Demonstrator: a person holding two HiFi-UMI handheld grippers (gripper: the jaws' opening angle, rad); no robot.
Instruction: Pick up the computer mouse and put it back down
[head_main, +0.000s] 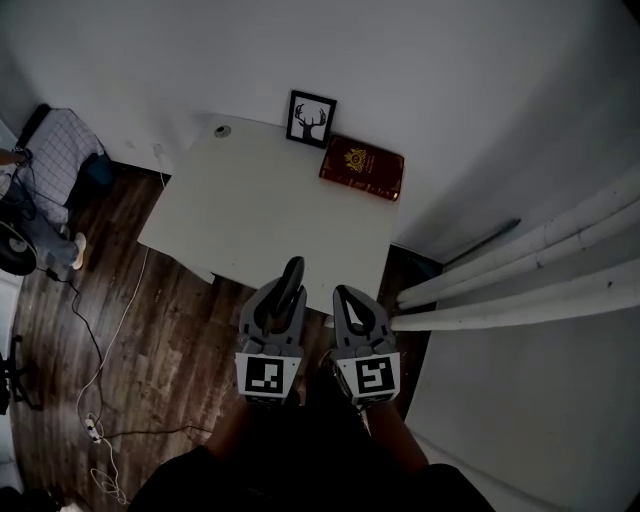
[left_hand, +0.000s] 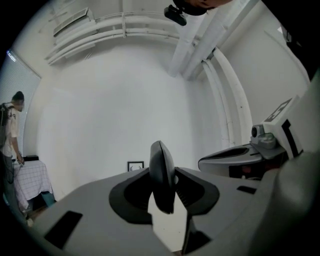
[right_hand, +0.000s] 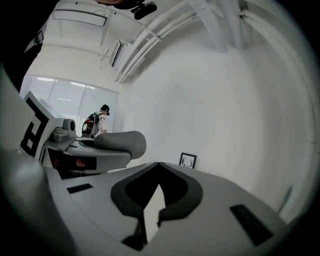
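Observation:
A dark computer mouse stands on edge between the jaws of my left gripper, which is shut on it and holds it in the air over the near edge of the white table. Beside it on the right, my right gripper is shut with nothing between its jaws. Both grippers point about level toward the far wall.
A framed deer picture leans on the wall at the table's far edge, with a red book next to it. White pipes run along the right. A cable trails on the wooden floor; a person stands far left.

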